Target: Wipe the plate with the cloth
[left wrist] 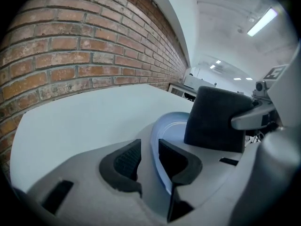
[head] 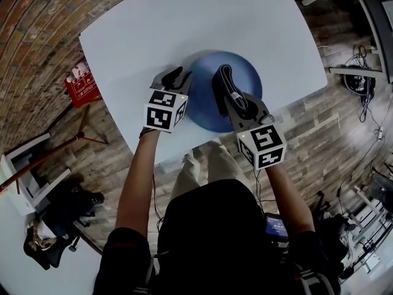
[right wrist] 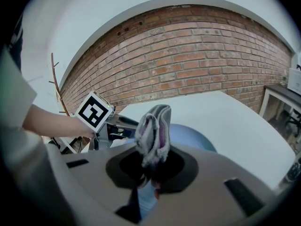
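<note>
Gripping folded grey cloth (right wrist: 153,128): right gripper (right wrist: 150,167) | left gripper (left wrist: 149,158) clamps blue plate (left wrist: 170,127) rim

White table (head: 245,17) stands on wood-plank floor (head: 319,140) beside a brick wall (left wrist: 70,46).

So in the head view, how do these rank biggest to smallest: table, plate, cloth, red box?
1. table
2. plate
3. cloth and red box look about alike. The box sits lower, farther from the camera, so I won't rank them.
</note>
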### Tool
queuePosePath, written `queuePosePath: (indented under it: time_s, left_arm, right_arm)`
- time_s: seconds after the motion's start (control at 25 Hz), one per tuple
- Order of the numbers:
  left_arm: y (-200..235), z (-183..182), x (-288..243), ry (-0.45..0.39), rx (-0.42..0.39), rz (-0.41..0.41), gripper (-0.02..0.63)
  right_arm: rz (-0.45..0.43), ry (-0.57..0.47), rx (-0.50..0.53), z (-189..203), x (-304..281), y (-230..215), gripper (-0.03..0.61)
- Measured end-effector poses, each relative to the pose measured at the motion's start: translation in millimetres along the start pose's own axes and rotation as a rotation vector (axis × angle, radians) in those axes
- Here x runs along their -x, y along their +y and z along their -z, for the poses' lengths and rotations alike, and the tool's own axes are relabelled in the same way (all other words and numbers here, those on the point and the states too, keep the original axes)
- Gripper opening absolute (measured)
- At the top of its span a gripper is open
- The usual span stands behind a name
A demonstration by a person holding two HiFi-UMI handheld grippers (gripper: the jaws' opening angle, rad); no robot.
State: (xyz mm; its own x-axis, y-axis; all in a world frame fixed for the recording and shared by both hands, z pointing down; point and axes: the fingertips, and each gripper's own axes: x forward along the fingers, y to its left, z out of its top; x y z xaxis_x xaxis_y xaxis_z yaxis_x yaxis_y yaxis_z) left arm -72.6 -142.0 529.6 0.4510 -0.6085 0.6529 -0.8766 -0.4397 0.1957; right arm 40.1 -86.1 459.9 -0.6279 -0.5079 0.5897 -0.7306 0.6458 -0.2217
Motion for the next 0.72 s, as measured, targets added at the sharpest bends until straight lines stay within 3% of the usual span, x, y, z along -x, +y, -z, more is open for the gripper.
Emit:
queuePosePath:
  time_s: [0.4, 0.72]
  left_arm:
    - [-8.1, 2.2, -18.7, 0.041, -0.047, 0.051, 0.098]
    - [-4.5, 2.7, -17.6, 0.046, -0.076, 0.022, 0.051]
  right_arm:
    - [-0.008, 0.017, 0.005, 6.6, -5.2, -1.3, 0.051]
    - [-0.006, 0.016, 0.003, 4.7, -7.8, -1.8, 0.051]
